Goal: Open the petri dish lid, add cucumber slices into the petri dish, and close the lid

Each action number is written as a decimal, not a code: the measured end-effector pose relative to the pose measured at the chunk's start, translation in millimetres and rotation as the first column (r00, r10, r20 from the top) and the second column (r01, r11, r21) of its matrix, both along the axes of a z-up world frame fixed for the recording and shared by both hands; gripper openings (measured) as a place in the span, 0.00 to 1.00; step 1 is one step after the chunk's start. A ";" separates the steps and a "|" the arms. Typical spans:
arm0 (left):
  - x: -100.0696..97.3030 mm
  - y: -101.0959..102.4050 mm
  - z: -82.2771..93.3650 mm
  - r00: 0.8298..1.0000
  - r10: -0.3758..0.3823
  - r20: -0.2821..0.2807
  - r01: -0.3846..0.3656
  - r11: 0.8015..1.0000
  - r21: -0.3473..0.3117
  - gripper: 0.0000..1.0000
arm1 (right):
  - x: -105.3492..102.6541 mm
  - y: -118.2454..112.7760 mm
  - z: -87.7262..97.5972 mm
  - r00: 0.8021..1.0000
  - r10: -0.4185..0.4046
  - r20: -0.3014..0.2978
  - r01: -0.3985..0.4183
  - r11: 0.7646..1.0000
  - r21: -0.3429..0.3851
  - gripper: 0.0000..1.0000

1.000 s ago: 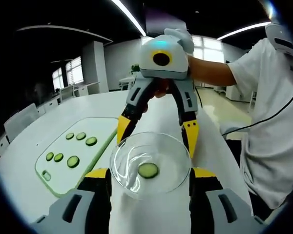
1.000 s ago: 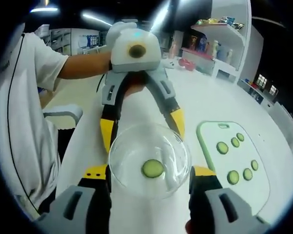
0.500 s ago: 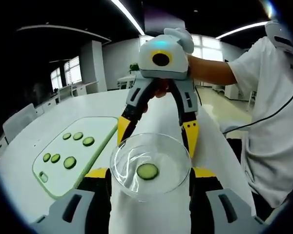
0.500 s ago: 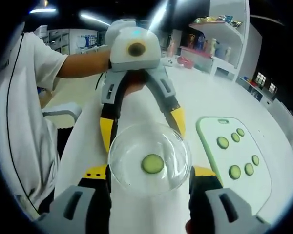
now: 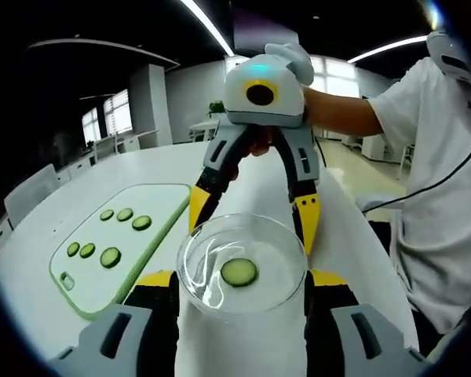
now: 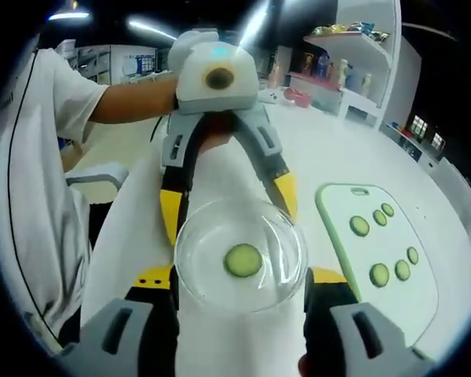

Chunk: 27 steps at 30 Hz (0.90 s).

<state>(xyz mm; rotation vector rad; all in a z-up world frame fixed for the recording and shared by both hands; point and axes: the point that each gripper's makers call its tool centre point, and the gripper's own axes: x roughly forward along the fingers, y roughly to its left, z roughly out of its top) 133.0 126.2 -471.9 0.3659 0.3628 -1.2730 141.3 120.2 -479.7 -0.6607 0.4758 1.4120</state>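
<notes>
Your white worktop (image 5: 55, 236) runs away behind everything in both views, and your white-sleeved arm reaches in from 2 o'clock in the left gripper view and from 10 o'clock in the right gripper view.

On the worktop lies a pale green cutting board (image 5: 133, 236), at 9 o'clock of the dish in the left gripper view and at 3 o'clock of it in the right gripper view (image 6: 392, 275). It carries loose cucumber slices (image 5: 110, 257), six of them in the left gripper view, well apart from the dish.

Your left claw (image 5: 242, 281) is spread around the petri dish (image 5: 242, 263), one yellow-tipped jaw at each side of the glass. Whether the jaws press on the rim I cannot tell. Your right claw (image 6: 240, 279) stands the same way from the opposite side, spread with a jaw at 9 o'clock and one at 3 o'clock of the dish (image 6: 240, 255), and again the contact is unclear. Each claw also shows in the other's view, coming down from 12 o'clock with its yellow tips just beside the far rim.

The dish sits between the four jaws, clear and round. Whether a lid is on it cannot be made out through the glass.

One cucumber slice (image 5: 239, 272) lies flat near the middle of the dish floor (image 6: 243, 260).
</notes>
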 end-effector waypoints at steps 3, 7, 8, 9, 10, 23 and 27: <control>-0.3 0.5 -1.3 1.000 -0.002 -0.005 0.002 1.000 -0.001 0.64 | -0.8 0.6 -1.2 1.000 -0.001 -0.004 0.001 1.000 -0.001 0.63; 0.6 0.4 -2.8 1.000 -0.002 -0.008 0.002 1.000 -0.002 0.64 | -0.4 0.3 -2.2 1.000 -0.002 -0.005 0.002 1.000 -0.002 0.63; 0.7 0.3 -2.8 1.000 -0.003 -0.009 0.003 1.000 -0.003 0.64 | -0.3 0.0 -2.5 1.000 -0.002 -0.007 0.002 1.000 -0.003 0.63; 0.8 0.1 -3.0 1.000 -0.003 -0.009 0.003 1.000 -0.005 0.64 | 0.0 -0.2 -2.8 1.000 -0.002 -0.008 0.002 1.000 -0.003 0.63; 0.9 0.1 -3.3 1.000 -0.003 -0.011 0.003 1.000 -0.006 0.64 | -0.1 -0.2 -2.9 1.000 -0.002 -0.009 0.002 1.000 -0.002 0.63; 1.9 0.3 -9.3 1.000 -0.004 -0.025 0.004 1.000 -0.006 0.64 | -0.1 -1.1 -9.8 1.000 -0.004 -0.024 0.004 1.000 -0.001 0.63; 1.9 1.1 -9.9 1.000 -0.004 -0.027 0.003 1.000 -0.009 0.64 | 0.6 -0.8 -11.1 1.000 -0.003 -0.029 0.003 1.000 -0.001 0.63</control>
